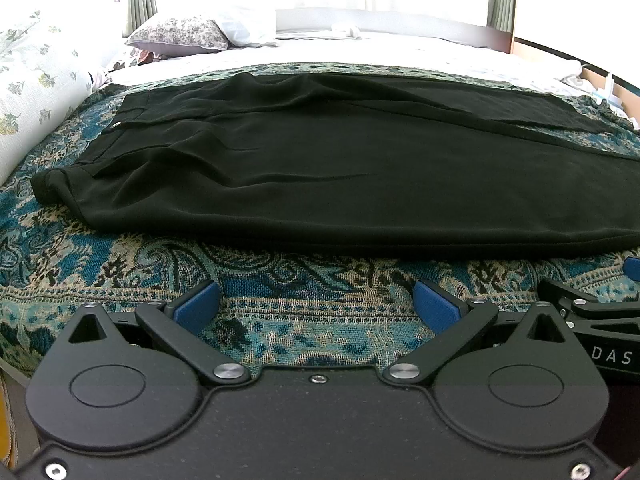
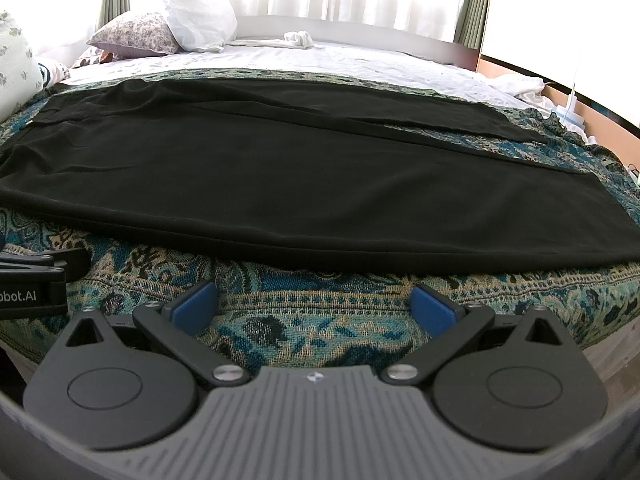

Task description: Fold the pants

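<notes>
The pants (image 1: 340, 176) lie spread flat across a patterned blanket (image 1: 280, 276) on the bed, black, with the waistband to the left and the legs running off to the right. The far leg angles away from the near one toward the right, so a wedge of blanket shows between them.

The left gripper (image 1: 316, 306) hangs over the bare blanket just short of the pants' near edge, its jaws spread wide with nothing between them. The right gripper (image 2: 316, 306) sits the same way, beside it: jaws wide apart, empty, over the blanket strip in front of the near leg. Neither touches the cloth.

From the left wrist, the waistband end is in full sight, with its rolled corner at the left and a small pale tag near the top edge; the leg ends run out of the picture on the right. A floral bolster (image 1: 36, 92) fills the left side, and part of the right gripper pokes in at the lower right.

From the right wrist, the hems of both legs show at the right, while the waistband is cut off at the left. Pillows (image 2: 168, 30) sit at the far left of the white sheet (image 2: 360, 64), and the left gripper's side shows at the left edge.
</notes>
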